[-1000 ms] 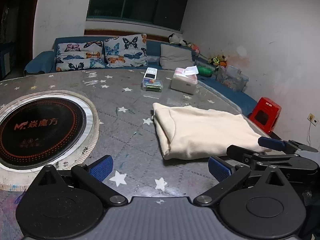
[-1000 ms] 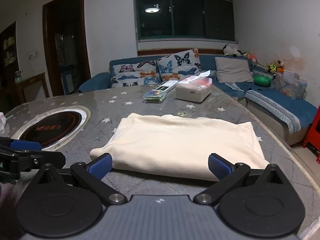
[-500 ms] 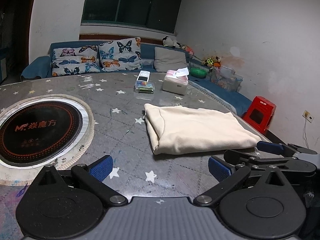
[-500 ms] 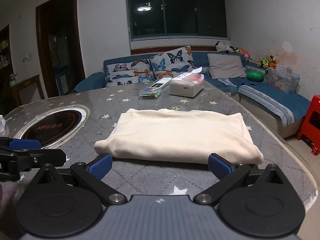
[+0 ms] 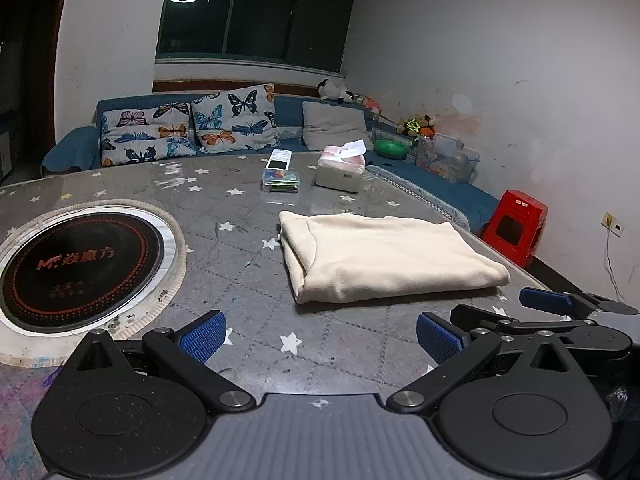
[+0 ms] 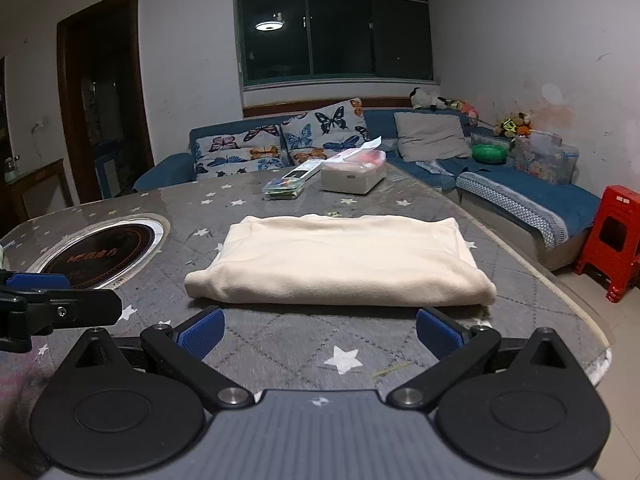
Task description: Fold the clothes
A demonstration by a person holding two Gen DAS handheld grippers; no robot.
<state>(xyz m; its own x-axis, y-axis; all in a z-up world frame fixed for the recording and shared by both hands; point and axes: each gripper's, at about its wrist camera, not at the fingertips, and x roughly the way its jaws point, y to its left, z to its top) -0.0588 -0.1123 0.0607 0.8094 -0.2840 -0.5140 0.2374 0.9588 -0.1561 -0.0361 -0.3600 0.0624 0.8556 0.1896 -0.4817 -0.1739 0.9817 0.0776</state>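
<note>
Garment: cream folded garment (image 6: 340, 260), soft fleecy cloth, a flat rectangle with rounded, thick fold edges, lying on the table near its right rim.
Left gripper: left gripper (image 5: 320, 330) hovers above the table on the near side, blue ribbed pads (image 5: 202, 336) spread wide, nothing between them; garment sits just beyond and to the right.
Right gripper: right gripper (image 6: 320, 330) faces the garment's long near edge, fingers apart and empty, clear of the cloth.
Edges: bare tabletop shows between both grippers and the near fold; on the right the garment lies close to the curved table edge (image 6: 576, 300).
Surface: table (image 6: 280, 344) covered in grey quilted, star-printed cloth under a glossy sheet; a round black induction hob (image 5: 76, 268) set into it at left.
Far side: white tissue box (image 5: 340, 172) and a small clear box with a remote on top (image 5: 280, 176), well apart from the garment.
Room: blue sofa (image 6: 520, 188) with butterfly cushions (image 5: 232, 120), red plastic stool (image 6: 612, 240) at right, dark window (image 6: 336, 36).
</note>
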